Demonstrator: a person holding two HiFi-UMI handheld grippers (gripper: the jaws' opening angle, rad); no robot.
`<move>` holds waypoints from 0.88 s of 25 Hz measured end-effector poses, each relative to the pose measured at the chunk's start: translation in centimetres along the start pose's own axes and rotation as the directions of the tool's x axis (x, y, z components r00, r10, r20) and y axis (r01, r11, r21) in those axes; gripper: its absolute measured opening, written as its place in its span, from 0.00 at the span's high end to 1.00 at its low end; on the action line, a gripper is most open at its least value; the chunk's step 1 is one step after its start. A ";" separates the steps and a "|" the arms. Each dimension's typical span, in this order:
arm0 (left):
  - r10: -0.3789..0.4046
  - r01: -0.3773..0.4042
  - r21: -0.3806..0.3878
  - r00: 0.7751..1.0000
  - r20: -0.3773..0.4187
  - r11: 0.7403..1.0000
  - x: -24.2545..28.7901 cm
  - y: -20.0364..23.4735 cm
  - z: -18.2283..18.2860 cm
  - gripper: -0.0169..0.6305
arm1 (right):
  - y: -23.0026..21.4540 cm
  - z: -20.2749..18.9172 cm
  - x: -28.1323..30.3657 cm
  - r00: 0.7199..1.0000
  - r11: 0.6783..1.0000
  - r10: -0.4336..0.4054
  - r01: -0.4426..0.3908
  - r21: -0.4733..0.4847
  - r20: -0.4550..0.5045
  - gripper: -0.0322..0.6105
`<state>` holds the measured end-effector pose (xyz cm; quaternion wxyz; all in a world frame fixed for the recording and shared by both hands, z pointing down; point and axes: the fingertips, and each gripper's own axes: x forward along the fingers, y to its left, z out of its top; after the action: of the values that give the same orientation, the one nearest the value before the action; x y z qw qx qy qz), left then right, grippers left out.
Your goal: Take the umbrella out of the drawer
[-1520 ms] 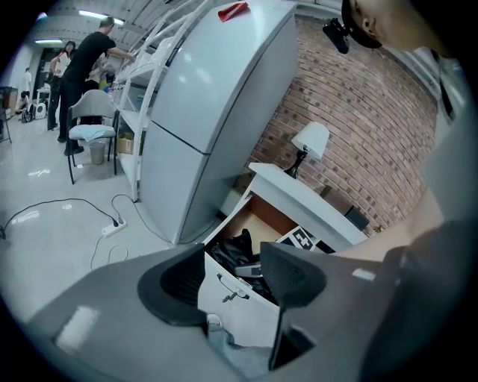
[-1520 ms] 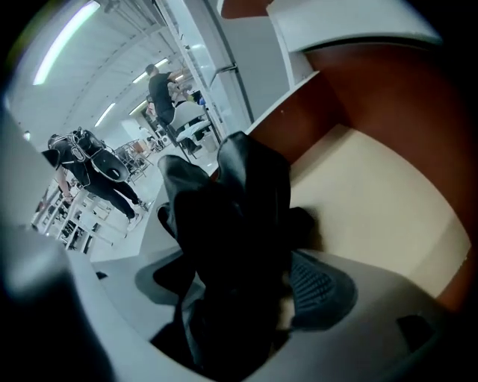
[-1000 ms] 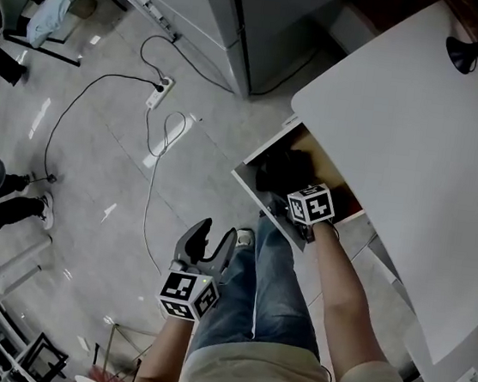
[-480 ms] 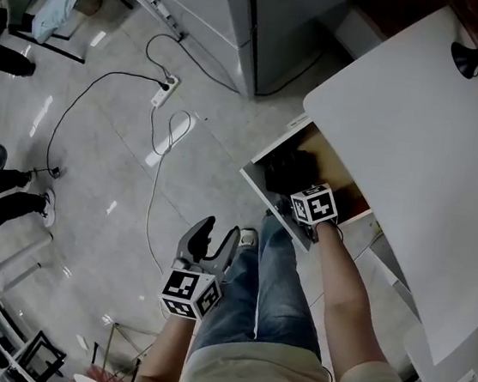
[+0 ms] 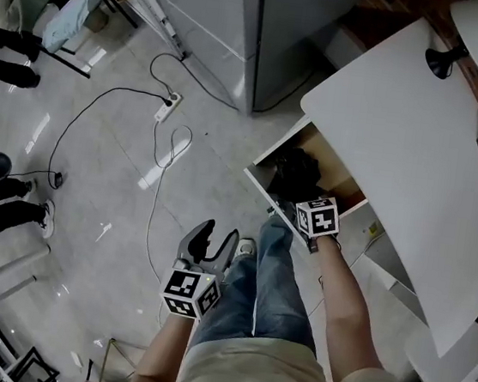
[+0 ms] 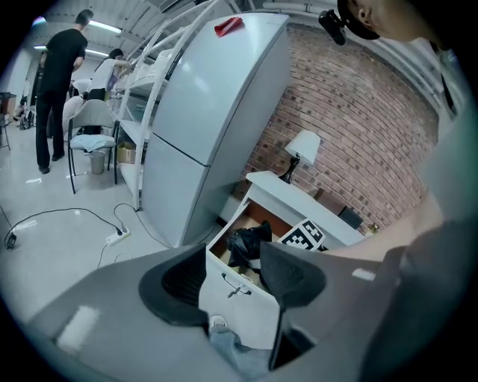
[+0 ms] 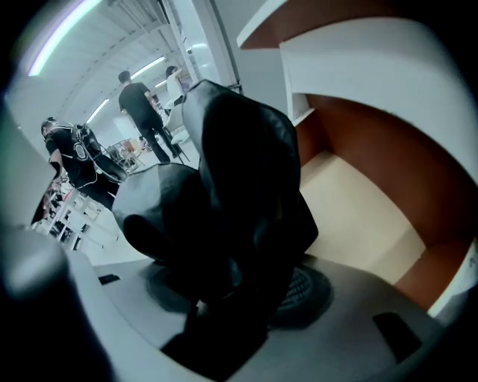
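Note:
A black folded umbrella (image 5: 297,174) sits bunched in the open drawer (image 5: 259,183) under the white desk. My right gripper (image 5: 296,203) reaches steeply down into the drawer and its jaws are closing, pressed on the umbrella (image 7: 231,194), which fills the right gripper view above the drawer's pale bottom. My left gripper (image 5: 212,241) hangs open over the floor beside the person's leg, with nothing between its fingers. From the left gripper view, that left gripper (image 6: 235,272) looks toward the drawer front (image 6: 239,298) and the umbrella (image 6: 246,242) inside it.
The white desk top (image 5: 403,119) overhangs the drawer, with a lamp (image 5: 474,33) at its far end. A grey fridge (image 5: 276,26) stands behind. A power strip and cables (image 5: 167,108) lie on the floor at left. The person's jeans leg (image 5: 271,285) is below the drawer.
The right gripper has closed on the umbrella and lifted back toward the person. The left gripper has hardly shifted in the picture.

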<state>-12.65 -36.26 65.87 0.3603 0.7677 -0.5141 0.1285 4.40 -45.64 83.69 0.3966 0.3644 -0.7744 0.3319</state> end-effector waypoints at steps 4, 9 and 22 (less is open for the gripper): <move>-0.022 0.022 0.032 1.000 0.014 0.999 -1.9 -1.0 0.2 0.64 | 1.6 0.7 -3.7 0.997 0.999 -0.033 0.032 0.018 0.068 0.59; -0.050 0.049 0.068 0.998 0.024 0.996 -4.3 -2.2 0.9 0.64 | 4.8 1.1 -8.6 0.987 0.998 -0.048 0.040 0.056 0.153 0.59; -0.035 0.028 0.111 0.998 0.058 0.993 -8.8 -6.4 -0.8 0.90 | 11.7 -0.9 -19.7 0.954 0.996 -0.005 -0.022 0.086 0.300 0.59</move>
<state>-10.75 -28.23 58.78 0.3039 0.7978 -0.5046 0.1281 3.29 -32.97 64.65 0.2564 0.4246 -0.8118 0.3082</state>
